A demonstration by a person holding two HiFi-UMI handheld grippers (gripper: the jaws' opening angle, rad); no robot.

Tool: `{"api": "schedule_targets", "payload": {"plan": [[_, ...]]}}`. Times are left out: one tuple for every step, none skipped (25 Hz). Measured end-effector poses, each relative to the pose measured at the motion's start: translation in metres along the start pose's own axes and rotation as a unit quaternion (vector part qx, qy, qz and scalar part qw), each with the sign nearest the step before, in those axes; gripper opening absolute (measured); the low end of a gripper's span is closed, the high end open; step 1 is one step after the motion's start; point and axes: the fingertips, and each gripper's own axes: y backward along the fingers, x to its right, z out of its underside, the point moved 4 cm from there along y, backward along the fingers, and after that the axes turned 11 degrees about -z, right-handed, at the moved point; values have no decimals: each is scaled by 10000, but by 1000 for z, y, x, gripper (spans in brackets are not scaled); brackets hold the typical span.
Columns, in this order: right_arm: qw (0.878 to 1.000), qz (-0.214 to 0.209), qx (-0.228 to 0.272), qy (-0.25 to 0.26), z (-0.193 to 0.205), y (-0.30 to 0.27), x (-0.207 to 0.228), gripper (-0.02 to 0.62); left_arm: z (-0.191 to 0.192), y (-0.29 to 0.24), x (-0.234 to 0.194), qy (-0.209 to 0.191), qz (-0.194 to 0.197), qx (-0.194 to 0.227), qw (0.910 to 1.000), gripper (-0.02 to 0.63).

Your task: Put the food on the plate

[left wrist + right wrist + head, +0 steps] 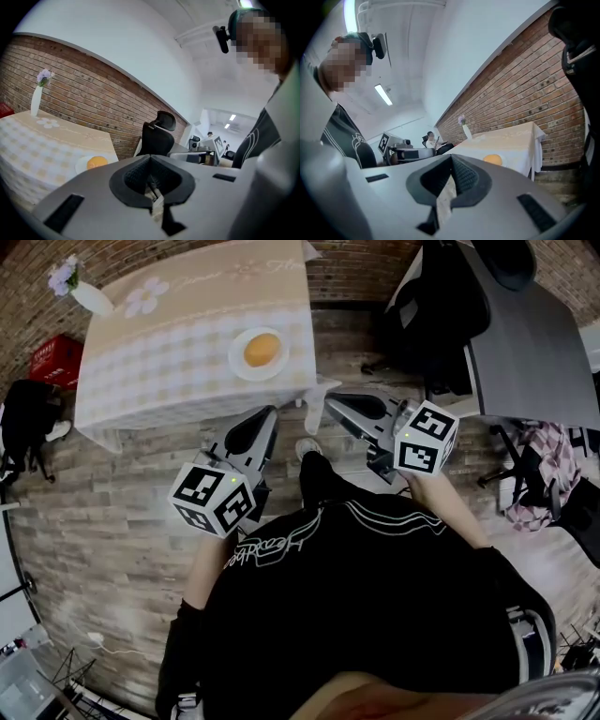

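A round orange food item lies on a white plate near the front right corner of a table with a checked cloth. My left gripper and right gripper are both shut and empty. They hang over the floor just short of the table's near edge, in front of the person's body. In the left gripper view the jaws meet, with the food and plate ahead to the left. Beyond the closed jaws of the right gripper view, the food sits ahead to the right.
A white vase with purple flowers stands at the table's far left corner. A black office chair and a grey desk are to the right. A red box sits on the floor at left. A brick wall runs behind the table.
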Motion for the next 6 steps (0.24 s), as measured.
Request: {"api": "schedule_targets", "payload": {"plan": [[10000, -18, 53, -54, 0, 1, -1, -5, 1, 0, 1, 3, -6, -7, 10000, 6], [9998, -52, 128, -136, 0, 3, -2, -5, 2, 1, 3, -9, -18, -8, 10000, 6], [9995, -97, 211, -224, -1, 5, -3, -5, 3, 2, 5, -27, -32, -4, 10000, 6], [9990, -145, 290, -298, -2, 6, -5, -5, 3, 3, 6, -44, -43, 5, 10000, 6], [9985, -190, 361, -357, -3, 7, -6, -5, 3, 4, 7, -58, -51, 18, 10000, 6], [9980, -233, 426, -408, -5, 7, -7, -4, 2, 5, 9, -71, -59, 32, 10000, 6]]}}
